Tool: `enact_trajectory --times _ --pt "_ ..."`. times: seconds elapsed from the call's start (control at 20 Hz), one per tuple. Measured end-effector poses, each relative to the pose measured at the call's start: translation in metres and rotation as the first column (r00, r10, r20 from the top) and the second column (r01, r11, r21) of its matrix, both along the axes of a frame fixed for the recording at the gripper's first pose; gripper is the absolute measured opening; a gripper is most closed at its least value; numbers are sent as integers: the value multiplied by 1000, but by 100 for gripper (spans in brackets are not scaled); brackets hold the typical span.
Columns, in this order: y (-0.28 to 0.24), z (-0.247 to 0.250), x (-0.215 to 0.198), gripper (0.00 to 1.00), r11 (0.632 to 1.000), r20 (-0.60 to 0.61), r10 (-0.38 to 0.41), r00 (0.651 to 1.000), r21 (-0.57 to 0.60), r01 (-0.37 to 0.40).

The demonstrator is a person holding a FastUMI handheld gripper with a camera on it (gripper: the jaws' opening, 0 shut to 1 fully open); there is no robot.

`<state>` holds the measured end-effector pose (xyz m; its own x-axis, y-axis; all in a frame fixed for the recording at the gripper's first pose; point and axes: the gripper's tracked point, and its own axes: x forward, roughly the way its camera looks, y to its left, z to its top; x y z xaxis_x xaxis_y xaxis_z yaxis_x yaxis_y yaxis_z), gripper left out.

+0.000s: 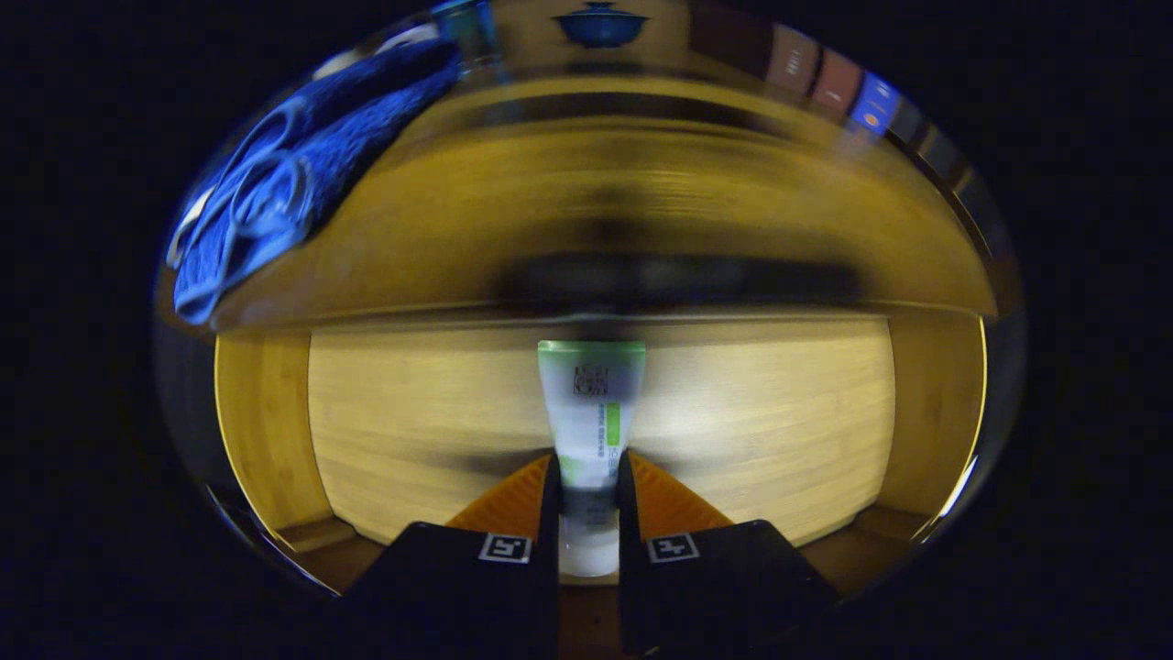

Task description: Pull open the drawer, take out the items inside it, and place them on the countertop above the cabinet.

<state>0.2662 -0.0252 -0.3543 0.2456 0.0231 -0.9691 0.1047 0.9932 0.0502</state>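
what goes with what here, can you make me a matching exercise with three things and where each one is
Things:
1. tube
2. blue towel
3. lidded bowl

Places:
a. on the countertop, off to one side
b. far back, beyond the countertop
c. between the gripper fingers, over the open drawer

Pairs: 1-c, 2-a, 3-b

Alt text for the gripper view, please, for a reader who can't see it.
The claw is shut on a white and green tube, held over the wooden floor of the open drawer. Beyond it, on the countertop, lie a blue towel and a blue lidded bowl. The picture is motion-blurred.
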Motion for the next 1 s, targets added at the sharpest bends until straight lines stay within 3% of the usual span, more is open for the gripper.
enact_trajectory --times 0.1,0.55,0.65,0.85,1.0 --pt "2 2 -10 31 1000 7 8 1000 8 -8" --pt "14 77 -41 30 998 105 35 994 42 -40" --pt "12 96 -43 31 999 121 13 993 44 -19" --pt "6 144 -31 30 998 165 10 986 61 -20" --pt "-2 162 0 30 999 181 1 983 36 -8"
